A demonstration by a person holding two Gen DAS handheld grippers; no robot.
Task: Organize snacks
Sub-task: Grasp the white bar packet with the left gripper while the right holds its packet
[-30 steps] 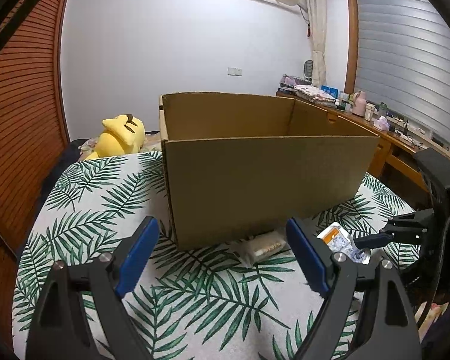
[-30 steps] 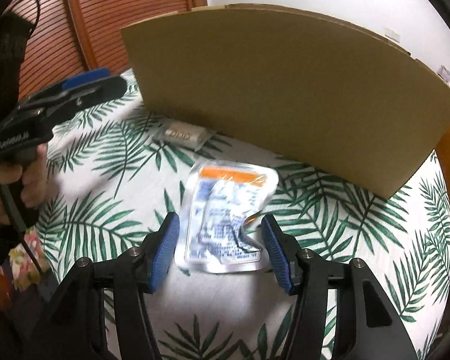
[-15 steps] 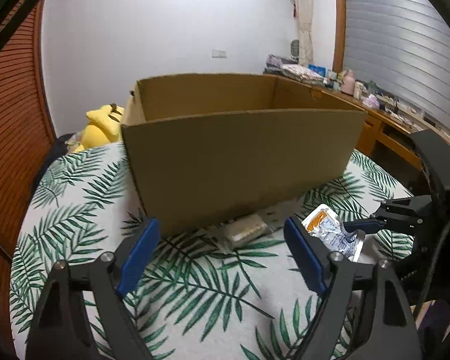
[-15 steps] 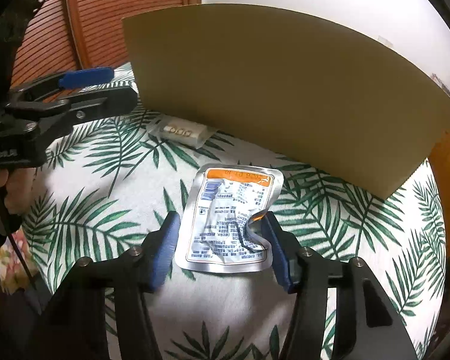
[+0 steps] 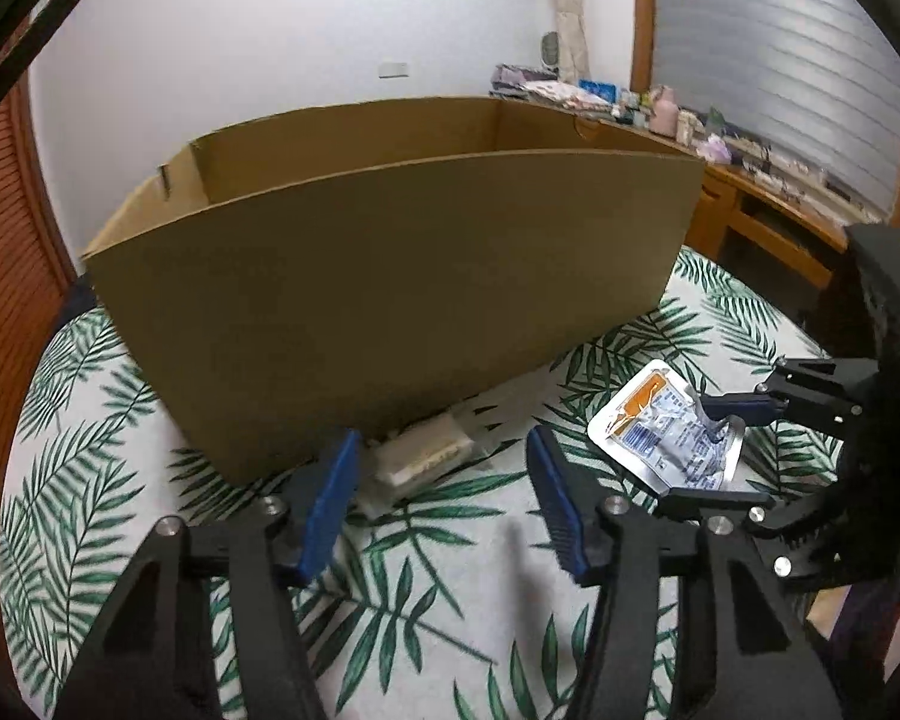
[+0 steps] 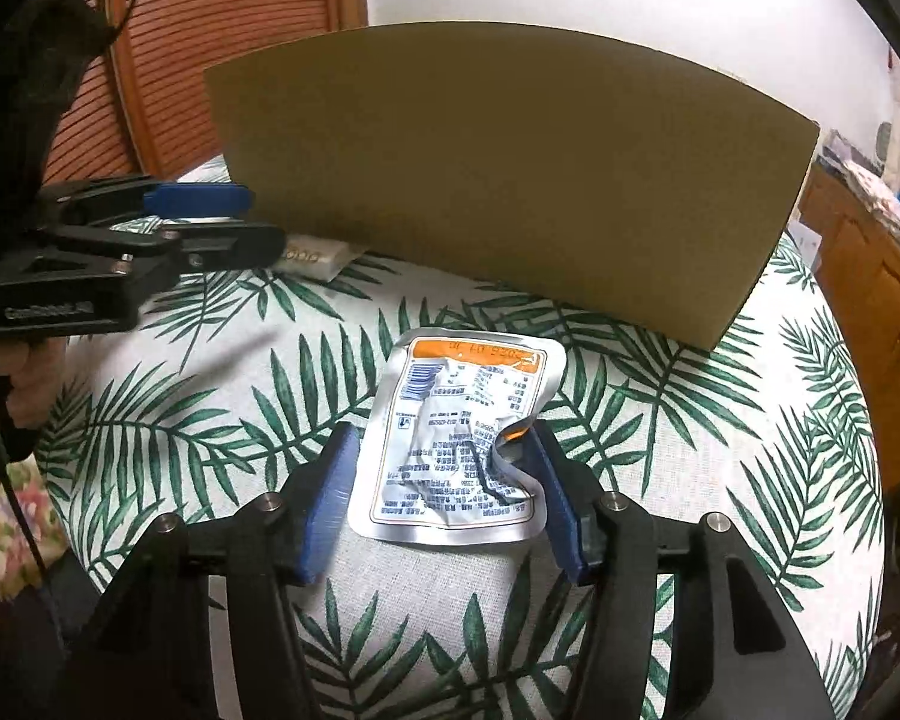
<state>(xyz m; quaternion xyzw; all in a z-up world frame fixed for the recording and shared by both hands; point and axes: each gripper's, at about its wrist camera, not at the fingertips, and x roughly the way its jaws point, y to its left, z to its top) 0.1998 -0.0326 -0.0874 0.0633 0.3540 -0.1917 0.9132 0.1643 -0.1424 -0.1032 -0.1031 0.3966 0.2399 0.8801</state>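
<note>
Snacks: 2 packets lie on the bench [image 5: 150, 456], both in front of the box [image 5: 390, 300], which serves as the landmark. At the left, the wafer pack [image 5: 417, 461] rests against the foot of the box's front wall. The left claw [image 5: 444, 498] has come forward and down toward it since a second ago, and its jaws have just been closing from wide to about half; the pack sits between and just beyond the blue pads, not yet pinched, so this claw stands apart. That narrowing suggests a grasp is being lined up, and the pack looks next for the box.

To the right, a little clear of the box's front wall, lies the foil pouch [image 6: 462, 444], face up and crumpled. The right claw [image 6: 444, 492] straddles its near end; the right pad touches the buckled edge, the left pad stands just beside it. Whether it is truly clamped I cannot tell.

Both claws slope downward toward the bench, side by side; a person's hand [image 6: 30, 384] grips the left one's handle.
</note>
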